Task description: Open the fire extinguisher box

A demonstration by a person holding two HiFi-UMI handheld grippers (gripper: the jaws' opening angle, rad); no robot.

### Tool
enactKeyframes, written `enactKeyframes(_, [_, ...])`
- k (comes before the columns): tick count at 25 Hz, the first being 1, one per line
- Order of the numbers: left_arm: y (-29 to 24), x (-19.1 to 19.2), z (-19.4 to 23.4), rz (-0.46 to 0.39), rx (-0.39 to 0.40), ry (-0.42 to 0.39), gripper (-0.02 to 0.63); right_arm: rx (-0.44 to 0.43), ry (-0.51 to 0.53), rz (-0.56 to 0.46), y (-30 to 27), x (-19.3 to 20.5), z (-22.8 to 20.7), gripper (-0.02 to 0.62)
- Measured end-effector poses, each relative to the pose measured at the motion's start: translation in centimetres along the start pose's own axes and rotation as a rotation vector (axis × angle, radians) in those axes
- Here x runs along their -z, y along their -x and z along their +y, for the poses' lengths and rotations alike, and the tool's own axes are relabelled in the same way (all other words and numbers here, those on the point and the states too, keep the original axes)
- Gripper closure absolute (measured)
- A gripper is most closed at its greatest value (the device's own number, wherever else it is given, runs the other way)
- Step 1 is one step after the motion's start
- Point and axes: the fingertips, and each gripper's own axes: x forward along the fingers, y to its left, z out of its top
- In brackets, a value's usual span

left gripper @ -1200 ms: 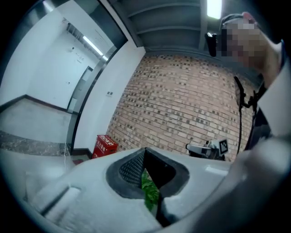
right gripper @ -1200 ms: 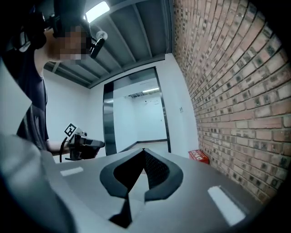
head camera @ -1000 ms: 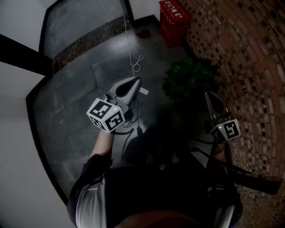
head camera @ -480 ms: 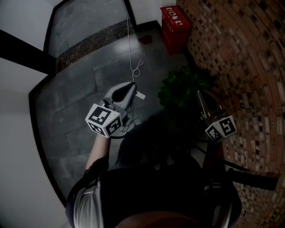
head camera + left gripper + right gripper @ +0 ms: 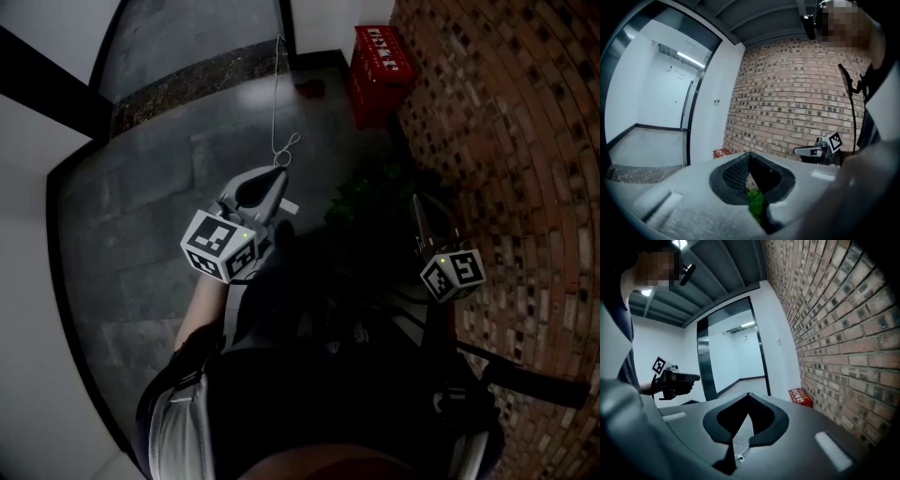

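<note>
The red fire extinguisher box (image 5: 382,61) stands on the floor against the brick wall (image 5: 506,141), far ahead of both grippers. It shows small in the left gripper view (image 5: 722,153) and in the right gripper view (image 5: 800,397). My left gripper (image 5: 274,180) is held over the dark tiled floor, shut, with nothing in it (image 5: 750,154). My right gripper (image 5: 421,208) hangs close to the wall, its tips together and empty (image 5: 749,394). Neither touches the box.
A green potted plant (image 5: 361,202) sits on the floor between the grippers, before the box. A thin white cord (image 5: 278,112) hangs down ahead of the left gripper. A glass partition with a black frame (image 5: 187,37) runs along the far left.
The view has crept forward along the brick wall: the plant has slid closer beneath me and the red box sits a little lower in the picture. Both grippers stay shut and level.
</note>
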Motion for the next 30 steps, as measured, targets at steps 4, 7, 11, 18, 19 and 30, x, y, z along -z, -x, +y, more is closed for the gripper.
enactKeyframes(4, [-1.1,0.0,4.6,0.01,0.014,0.008,0.603,0.006,0.02,0.012,-5.1,-1.1,0.5,0.594])
enactKeyframes(7, [-2.1,-1.3,9.0,0.011,0.033,0.0,0.603,-0.037,0.017,-0.01,-10.0,-3.1,2.3,0.594])
enactKeyframes(11, [-3.5,-3.4,14.6,-0.009,0.07,-0.03,0.603,-0.07,-0.03,-0.014,-16.3,-4.6,3.8,0.594])
enactKeyframes(18, [-4.6,-4.0,21.8,0.005,0.1,-0.022,0.603,-0.032,-0.114,0.013,-25.1,-4.4,4.6,0.594])
enactKeyframes(19, [-4.4,-3.8,22.7,-0.007,0.093,-0.003,0.603,-0.036,-0.107,0.021,-26.0,-4.3,4.9,0.594])
enactKeyframes(30, [-9.2,-3.5,26.7,-0.002,0.055,0.091,0.603,-0.01,-0.153,0.058,-30.8,-4.2,0.5,0.594])
